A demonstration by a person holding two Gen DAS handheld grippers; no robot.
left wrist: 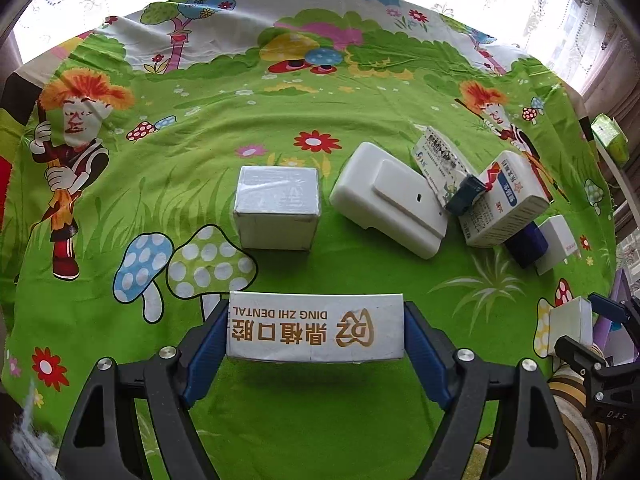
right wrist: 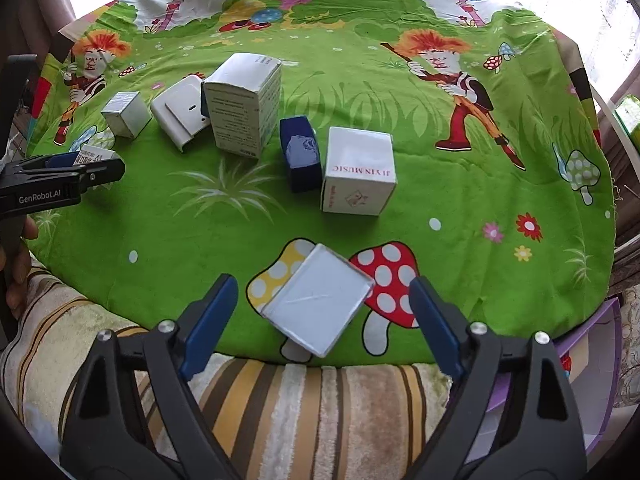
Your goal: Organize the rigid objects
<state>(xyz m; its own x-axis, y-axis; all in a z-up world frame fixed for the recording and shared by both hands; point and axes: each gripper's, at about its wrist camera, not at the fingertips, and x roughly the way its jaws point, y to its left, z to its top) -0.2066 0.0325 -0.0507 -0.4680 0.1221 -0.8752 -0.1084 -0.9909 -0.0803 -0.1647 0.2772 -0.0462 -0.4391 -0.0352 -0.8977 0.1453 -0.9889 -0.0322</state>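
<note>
Above green cloth (left wrist: 320, 400), left gripper (left wrist: 316, 328) clamps dental box (left wrist: 316, 326); right gripper (right wrist: 324, 312) gapes empty

I've got the left hand-held gripper (left wrist: 316, 330) clamped on a white dental box (left wrist: 316, 328), pads on both ends, above the green cartoon cloth (left wrist: 120, 200). Ahead: white cube box (left wrist: 277, 212), white plastic case (left wrist: 390, 202) to its right, then a medicine box (left wrist: 502, 204) w/ more small boxes.
</note>
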